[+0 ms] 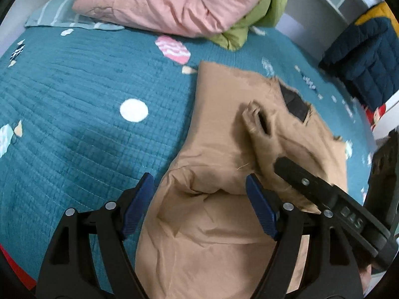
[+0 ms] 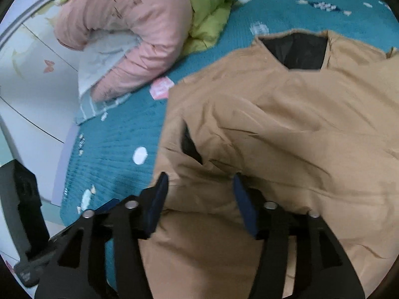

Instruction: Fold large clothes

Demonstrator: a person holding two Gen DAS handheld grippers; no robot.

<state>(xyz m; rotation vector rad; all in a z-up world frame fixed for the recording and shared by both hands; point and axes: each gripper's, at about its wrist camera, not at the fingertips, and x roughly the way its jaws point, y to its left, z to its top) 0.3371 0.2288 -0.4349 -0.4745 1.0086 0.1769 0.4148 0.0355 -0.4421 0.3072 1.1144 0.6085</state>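
Note:
A tan jacket (image 1: 219, 149) with black lining (image 1: 295, 104) at its collar lies on a teal quilted bedspread (image 1: 74, 99). A sleeve is folded across its chest, cuff (image 1: 256, 119) uppermost. My left gripper (image 1: 199, 184) hovers open over the jacket's lower part, with loose fabric below the blue pads (image 1: 259, 204) and nothing pinched. In the right wrist view the same jacket (image 2: 286, 124) fills the frame, collar lining (image 2: 299, 49) at the top. My right gripper (image 2: 199, 178) stands open over a fold near the sleeve opening (image 2: 189, 144). Its black housing (image 1: 324, 194) crosses the left wrist view.
A pink padded coat (image 1: 174, 12) and a green one (image 1: 261, 17) are heaped at the far side of the bed. A navy quilted item (image 1: 369, 57) sits at the right. White cupboard panels (image 2: 30, 87) border the bed's left edge (image 2: 67, 174).

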